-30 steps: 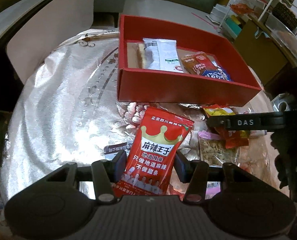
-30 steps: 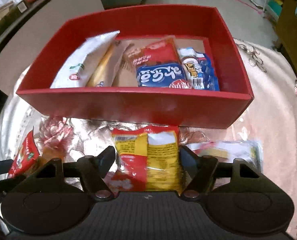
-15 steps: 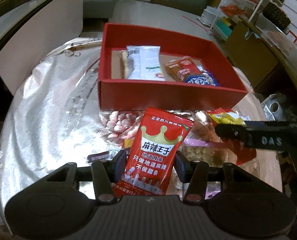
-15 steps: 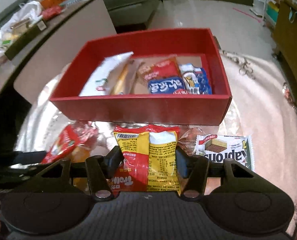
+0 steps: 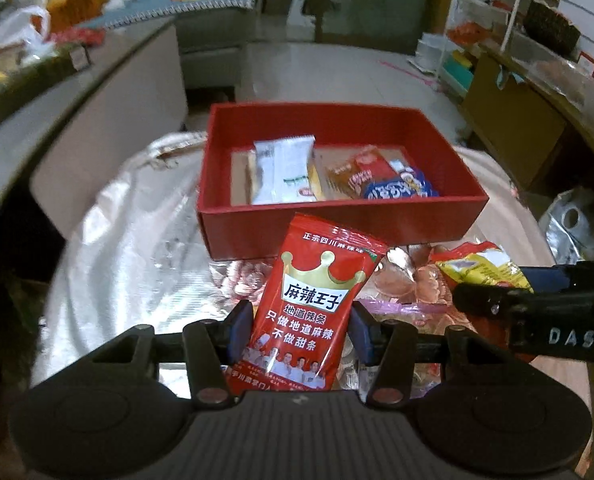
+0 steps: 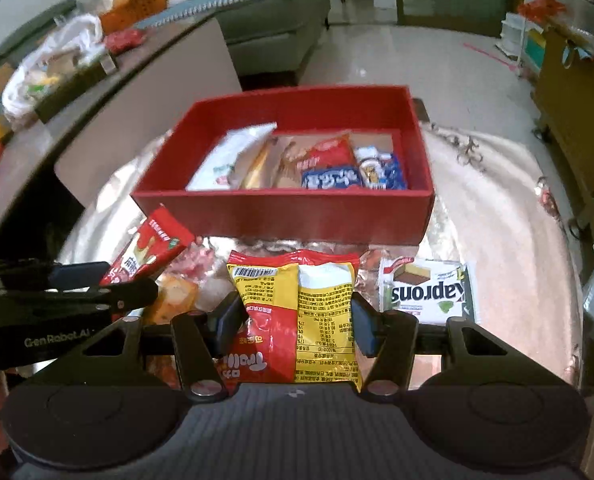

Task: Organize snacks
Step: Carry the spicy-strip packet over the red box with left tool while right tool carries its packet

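My left gripper (image 5: 301,330) is shut on a red spicy-strip packet (image 5: 313,312) with a gold crown, held above the table in front of the red box (image 5: 337,232). My right gripper (image 6: 297,320) is shut on a yellow-and-red snack bag (image 6: 297,316), also lifted in front of the red box (image 6: 281,216). The box holds a white packet (image 5: 283,168), an orange-red packet (image 5: 357,174) and a blue packet (image 5: 401,190). The left gripper with its red packet (image 6: 149,252) shows at the left of the right wrist view.
A green-and-white wafer pack (image 6: 427,292) and several loose snacks (image 6: 177,296) lie on the shiny tablecloth (image 5: 129,240) before the box. A cluttered counter (image 6: 57,64) runs along the left. A wooden cabinet (image 6: 569,92) stands at the right, a sofa (image 6: 273,12) behind.
Both grippers have risen and drawn back from the box with their packets; the box looks smaller and farther, and more of the room shows.
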### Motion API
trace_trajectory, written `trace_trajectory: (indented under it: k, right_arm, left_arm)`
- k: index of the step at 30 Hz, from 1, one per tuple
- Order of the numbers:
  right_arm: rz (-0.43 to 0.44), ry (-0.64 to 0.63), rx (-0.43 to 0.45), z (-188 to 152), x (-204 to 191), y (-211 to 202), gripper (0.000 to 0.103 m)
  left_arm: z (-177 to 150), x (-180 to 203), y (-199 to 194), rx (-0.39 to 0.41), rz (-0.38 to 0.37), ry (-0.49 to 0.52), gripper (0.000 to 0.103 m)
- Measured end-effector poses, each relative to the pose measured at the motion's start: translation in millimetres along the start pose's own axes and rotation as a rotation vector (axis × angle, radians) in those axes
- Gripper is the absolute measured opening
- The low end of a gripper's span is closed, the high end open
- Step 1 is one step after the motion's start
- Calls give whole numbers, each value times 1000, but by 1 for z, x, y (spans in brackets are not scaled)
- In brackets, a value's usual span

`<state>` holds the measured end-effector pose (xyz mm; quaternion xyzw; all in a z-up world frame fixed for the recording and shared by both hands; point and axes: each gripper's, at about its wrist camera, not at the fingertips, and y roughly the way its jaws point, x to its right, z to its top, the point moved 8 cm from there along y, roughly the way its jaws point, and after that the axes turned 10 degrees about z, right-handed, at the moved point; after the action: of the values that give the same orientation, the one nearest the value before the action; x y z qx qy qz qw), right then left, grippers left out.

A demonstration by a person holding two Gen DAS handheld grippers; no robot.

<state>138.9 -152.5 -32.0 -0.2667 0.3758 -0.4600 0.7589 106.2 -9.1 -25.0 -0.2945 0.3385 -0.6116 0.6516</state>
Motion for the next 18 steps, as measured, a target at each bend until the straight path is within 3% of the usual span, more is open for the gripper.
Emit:
trace_trajectory:
  k: [9,18]
  right_arm:
    - [24,-12,98,23,-4,-21,64]
    - [-23,-50,124,43,2,-14,64]
  left_arm:
    - [34,8,-19,105,8,-16,45]
    - [50,11,2,111,36,-27,45]
